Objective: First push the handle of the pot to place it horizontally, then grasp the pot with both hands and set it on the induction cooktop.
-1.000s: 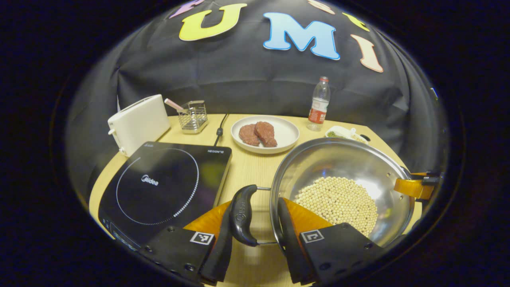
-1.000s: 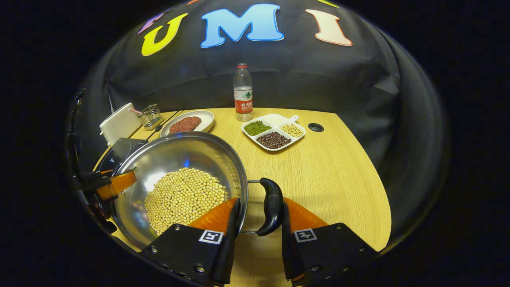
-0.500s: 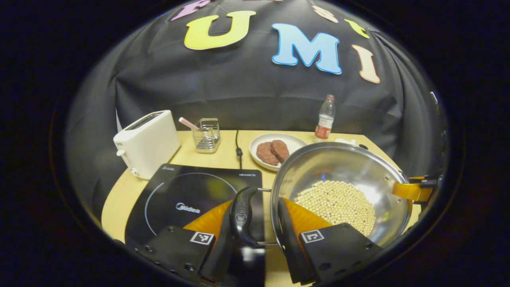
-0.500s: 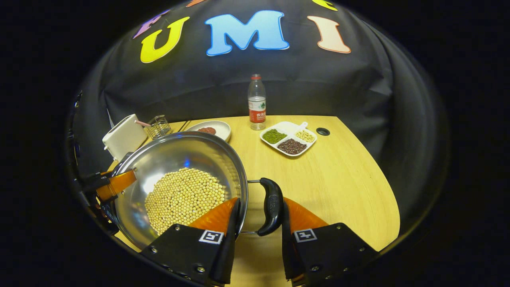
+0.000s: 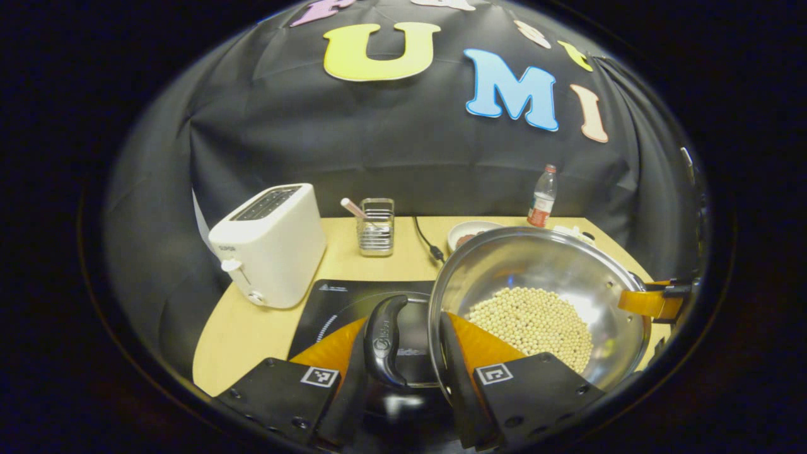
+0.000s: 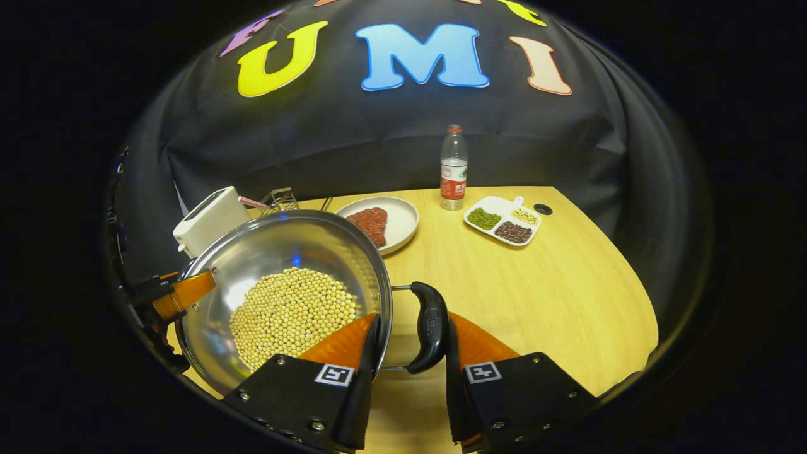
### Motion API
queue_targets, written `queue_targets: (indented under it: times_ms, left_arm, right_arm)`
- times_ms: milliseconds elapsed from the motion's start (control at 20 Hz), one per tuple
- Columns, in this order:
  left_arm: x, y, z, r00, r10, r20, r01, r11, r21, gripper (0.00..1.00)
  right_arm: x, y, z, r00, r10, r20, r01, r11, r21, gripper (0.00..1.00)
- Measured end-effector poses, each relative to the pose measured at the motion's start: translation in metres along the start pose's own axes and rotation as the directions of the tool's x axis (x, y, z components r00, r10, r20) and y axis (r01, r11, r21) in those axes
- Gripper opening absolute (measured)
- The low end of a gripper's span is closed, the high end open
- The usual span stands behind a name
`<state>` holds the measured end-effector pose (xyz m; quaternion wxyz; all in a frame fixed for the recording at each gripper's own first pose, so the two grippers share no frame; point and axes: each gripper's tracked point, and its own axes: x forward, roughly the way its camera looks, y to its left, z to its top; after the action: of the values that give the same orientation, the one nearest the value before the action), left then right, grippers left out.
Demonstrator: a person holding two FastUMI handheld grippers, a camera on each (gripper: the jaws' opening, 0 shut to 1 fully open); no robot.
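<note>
Now the pot [image 5: 542, 277] is a shiny steel bowl with a rolled rim and two black loop handles, and pale beans [image 5: 533, 321] cover its bottom. The left gripper [image 5: 403, 372] has one finger outside the left handle [image 5: 384, 340] and the other inside the pot's rim, closed on handle and wall together. The right gripper [image 6: 406, 366] clamps the right handle [image 6: 430, 328] and rim the same way. Held between the two, the pot hangs over the near right part of the cooktop [image 5: 353, 302], near the desk's [image 6: 536, 296] left front edge. Behind it a toaster [image 5: 271, 243] stands at the left edge, beside a wire basket [image 5: 376, 227] with a straw. Toward the back edge sit a plate [image 6: 394, 224] of red meat, a bottle [image 6: 453, 167], and a divided dish [image 6: 504, 221] holding green, dark and pale beans.
</note>
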<state>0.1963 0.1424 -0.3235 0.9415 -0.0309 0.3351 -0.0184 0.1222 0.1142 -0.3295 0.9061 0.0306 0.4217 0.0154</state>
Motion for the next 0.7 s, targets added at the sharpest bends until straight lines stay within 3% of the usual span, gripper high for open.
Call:
queue_targets:
  times_ms: [300,350,400,500,600,650,700]
  left_arm:
    - [0.002,0.072,-0.007,1.0,0.019,-0.011,-0.019,1.0,-0.012,0.64]
    - [0.002,0.084,-0.009,1.0,0.025,-0.015,-0.025,1.0,-0.017,0.6]
    - [0.002,0.095,-0.01,0.999,0.032,-0.016,-0.033,0.999,-0.02,0.68]
    - [0.007,0.112,-0.014,0.999,0.044,-0.022,-0.045,0.999,-0.028,0.6]
    - [0.009,0.125,-0.018,0.998,0.049,-0.027,-0.05,0.998,-0.037,0.68]
    - [0.009,0.13,-0.019,0.998,0.049,-0.028,-0.05,0.998,-0.038,0.6]
    - [0.012,0.136,-0.021,0.998,0.049,-0.032,-0.05,0.998,-0.04,0.6]
  right_arm:
    - [0.01,0.066,0.002,1.0,0.015,0.01,-0.015,1.0,-0.022,0.49]
    - [0.012,0.076,0.003,1.0,0.02,0.012,-0.02,0.999,-0.031,0.49]
    - [0.015,0.086,0.004,1.0,0.026,0.012,-0.026,0.999,-0.039,0.49]
    - [0.021,0.101,0.004,0.999,0.036,0.011,-0.036,0.998,-0.048,0.49]
    - [0.026,0.113,0.003,0.999,0.045,0.011,-0.044,0.998,-0.051,0.49]
    - [0.028,0.117,0.003,0.999,0.048,0.011,-0.047,0.997,-0.054,0.49]
    - [0.031,0.12,0.002,0.999,0.048,0.009,-0.047,0.998,-0.052,0.49]
